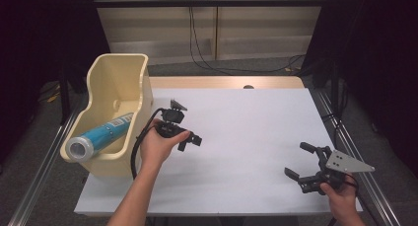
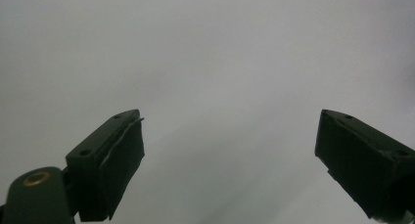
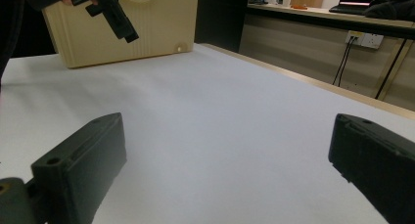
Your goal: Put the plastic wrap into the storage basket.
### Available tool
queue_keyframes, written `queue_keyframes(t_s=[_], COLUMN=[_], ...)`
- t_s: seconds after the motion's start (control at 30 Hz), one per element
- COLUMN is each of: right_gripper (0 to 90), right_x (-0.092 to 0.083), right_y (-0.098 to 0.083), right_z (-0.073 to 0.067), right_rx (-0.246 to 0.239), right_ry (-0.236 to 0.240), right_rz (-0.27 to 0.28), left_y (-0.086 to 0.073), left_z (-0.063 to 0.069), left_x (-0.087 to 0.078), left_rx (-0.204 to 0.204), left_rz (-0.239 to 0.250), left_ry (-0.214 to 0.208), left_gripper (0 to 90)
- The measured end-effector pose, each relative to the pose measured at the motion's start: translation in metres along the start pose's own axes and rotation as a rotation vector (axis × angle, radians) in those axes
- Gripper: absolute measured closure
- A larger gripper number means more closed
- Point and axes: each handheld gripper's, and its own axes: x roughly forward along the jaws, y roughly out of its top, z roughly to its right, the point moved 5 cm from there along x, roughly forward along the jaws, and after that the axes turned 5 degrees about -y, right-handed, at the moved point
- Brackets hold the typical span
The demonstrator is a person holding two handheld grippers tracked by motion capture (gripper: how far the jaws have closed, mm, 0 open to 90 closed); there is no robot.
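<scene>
A blue can [image 1: 101,134] with a silver end lies tilted inside a cream plastic bin [image 1: 118,73] at the table's left edge. Just right of the bin, my left gripper [image 1: 191,141] hangs over the white table top, pointing down. In the left gripper view its jaws [image 2: 230,136] stand wide apart over bare white surface, with nothing between them. My right gripper [image 1: 299,160] rests near the front right corner, open and empty, jaws facing left. Seen from the right gripper [image 3: 227,145], the bin [image 3: 147,33] and the other gripper [image 3: 117,18] are at the far side.
The white sheet [image 1: 246,137] covers the table from the bin to the right edge. A wooden strip [image 1: 226,82] runs along the back, with cables on the floor behind it. Metal rails [image 1: 345,137] flank both sides of the table.
</scene>
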Motion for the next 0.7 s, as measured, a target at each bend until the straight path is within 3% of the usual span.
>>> queue_keyframes(t_s=[0.33, 0.7], right_gripper=[0.3, 0.3], right_x=[0.000, 0.001], right_y=[0.000, 0.000], right_z=[0.000, -0.001], right_rx=[0.000, -0.008], right_ry=[0.001, 0.004], right_rz=[-0.002, -0.005], left_y=[-0.025, -0.039], left_z=[-0.006, -0.006], left_x=[0.010, 0.002], left_rx=[0.108, 0.207], left_rz=[0.204, 0.436], left_ry=[0.027, 0.073], left_gripper=[9.7, 8.2])
